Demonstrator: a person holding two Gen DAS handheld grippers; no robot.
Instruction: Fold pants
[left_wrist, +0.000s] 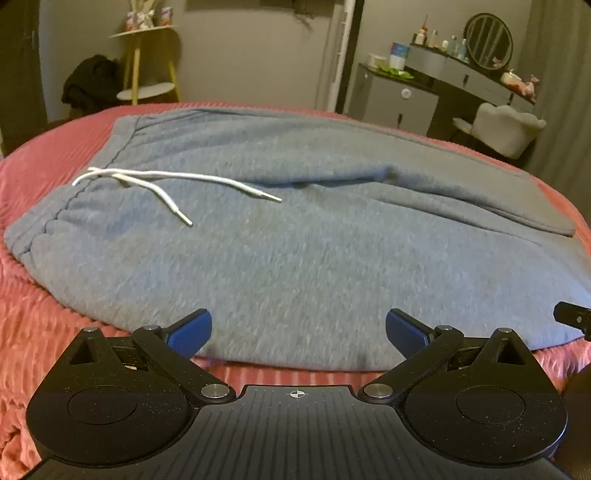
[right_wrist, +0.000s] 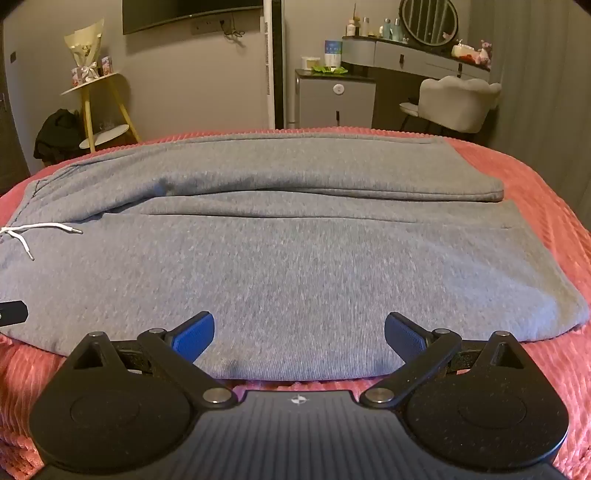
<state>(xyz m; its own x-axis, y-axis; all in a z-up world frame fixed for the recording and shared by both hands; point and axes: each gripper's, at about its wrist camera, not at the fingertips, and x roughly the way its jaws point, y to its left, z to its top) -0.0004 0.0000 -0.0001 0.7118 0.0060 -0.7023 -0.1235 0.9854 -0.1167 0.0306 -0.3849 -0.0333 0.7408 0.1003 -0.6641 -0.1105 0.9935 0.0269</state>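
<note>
Pants (left_wrist: 295, 240) between wide-open, empty jaws

Bed (left_wrist: 55, 332) covered in pink-red ribbed blanket (right_wrist: 546, 206). Grey pants (right_wrist: 295, 266) lie directly on it, spread across most of the surface, waistband toward left edge, legs toward right. White drawstring (left_wrist: 177, 181) rests loose on the fabric. Far leg's hem (right_wrist: 491, 192) possibly doubled over; soft focus.
</note>
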